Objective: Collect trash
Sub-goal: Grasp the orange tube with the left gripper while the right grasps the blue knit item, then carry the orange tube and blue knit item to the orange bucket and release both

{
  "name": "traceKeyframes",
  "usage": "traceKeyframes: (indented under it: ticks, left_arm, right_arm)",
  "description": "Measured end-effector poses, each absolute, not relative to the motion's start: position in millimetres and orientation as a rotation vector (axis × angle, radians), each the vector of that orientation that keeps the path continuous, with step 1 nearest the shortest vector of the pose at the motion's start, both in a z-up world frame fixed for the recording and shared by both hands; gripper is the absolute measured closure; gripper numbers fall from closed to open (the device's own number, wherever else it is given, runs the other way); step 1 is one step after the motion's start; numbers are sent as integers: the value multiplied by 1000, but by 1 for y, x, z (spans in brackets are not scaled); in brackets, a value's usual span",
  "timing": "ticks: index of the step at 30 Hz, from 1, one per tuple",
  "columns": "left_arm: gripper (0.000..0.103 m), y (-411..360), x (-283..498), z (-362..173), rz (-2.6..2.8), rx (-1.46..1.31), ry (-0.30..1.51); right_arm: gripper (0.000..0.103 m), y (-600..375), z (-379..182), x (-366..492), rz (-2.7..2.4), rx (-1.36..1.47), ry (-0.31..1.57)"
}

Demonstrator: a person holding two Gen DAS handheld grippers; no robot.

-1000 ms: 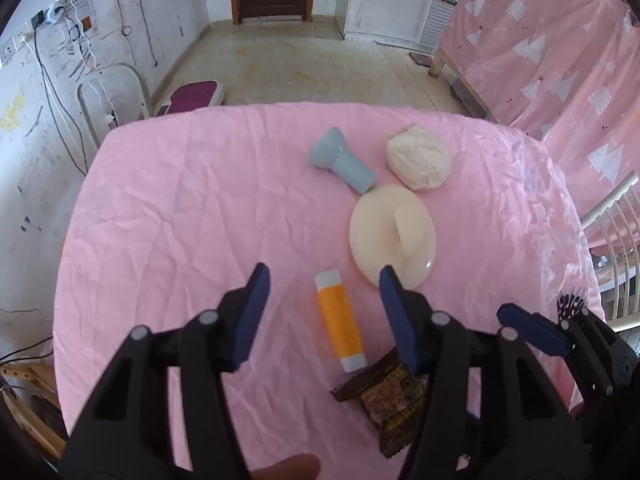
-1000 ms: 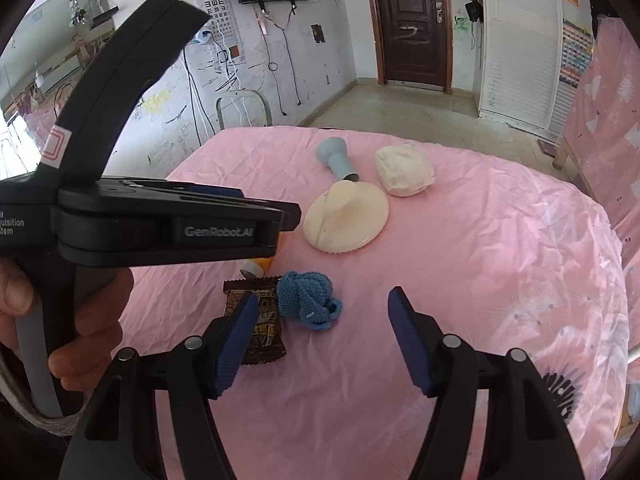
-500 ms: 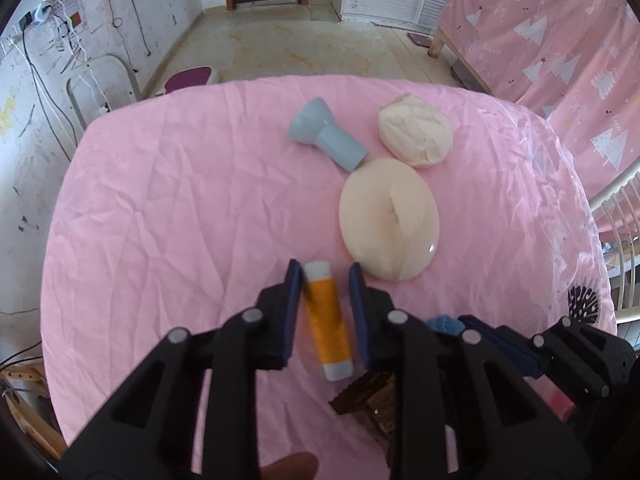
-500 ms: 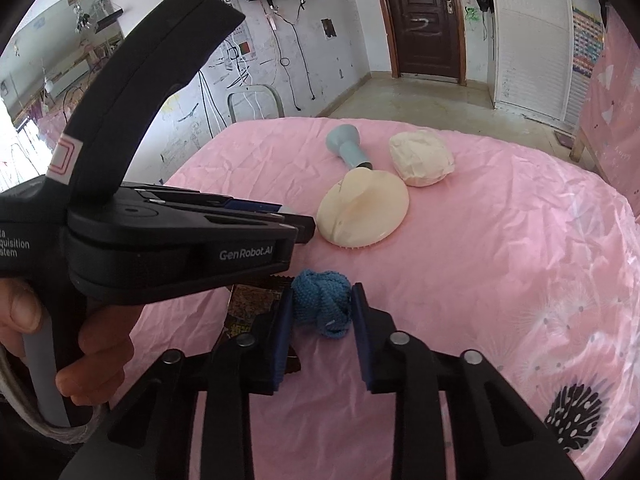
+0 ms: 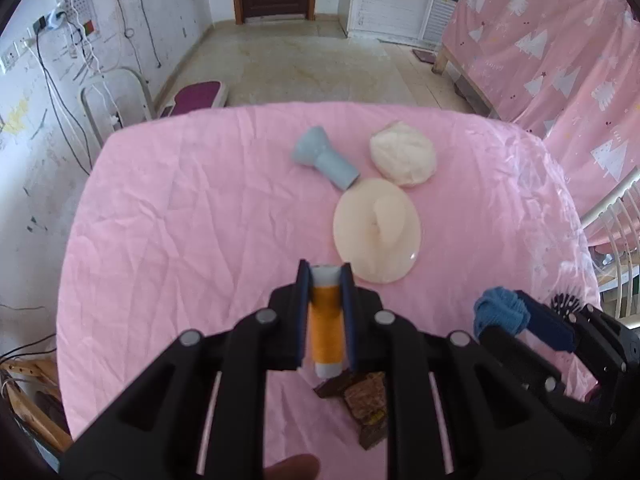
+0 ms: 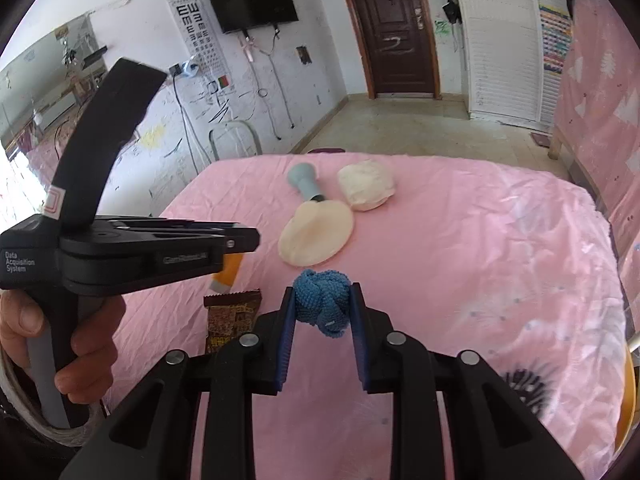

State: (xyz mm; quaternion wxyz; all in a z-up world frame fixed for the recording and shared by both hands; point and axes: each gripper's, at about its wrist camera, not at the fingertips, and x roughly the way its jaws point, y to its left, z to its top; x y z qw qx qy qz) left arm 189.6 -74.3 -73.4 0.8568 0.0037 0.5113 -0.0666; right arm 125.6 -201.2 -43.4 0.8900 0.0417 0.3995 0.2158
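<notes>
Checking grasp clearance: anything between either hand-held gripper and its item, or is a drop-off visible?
Nothing in the way. Left hand-held gripper is shut on the orange tube; right hand-held gripper is shut on the blue knit ball. No bin shows in either view.

Funnel left of dough lump

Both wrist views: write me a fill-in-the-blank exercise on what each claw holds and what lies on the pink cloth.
1. The left claw is shut on the orange ____.
2. The right claw grips a knitted ball coloured ____.
3. The brown wrapper lies on the ____ cloth.
4. The grey-blue funnel-shaped piece lies ____ the cream disc.

Missing: tube; blue; pink; beyond
</notes>
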Motion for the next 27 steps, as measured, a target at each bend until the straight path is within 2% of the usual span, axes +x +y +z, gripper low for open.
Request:
traceKeyframes:
  ticks: [16,27]
  left_arm:
    - [89,-123,168,-18,-199,86,939]
    - [89,-181,155,-1,-339,119,892]
  right_arm:
    - [87,-301,-2,84,274,195,687]
    - [87,-373,1,63,142,264,621]
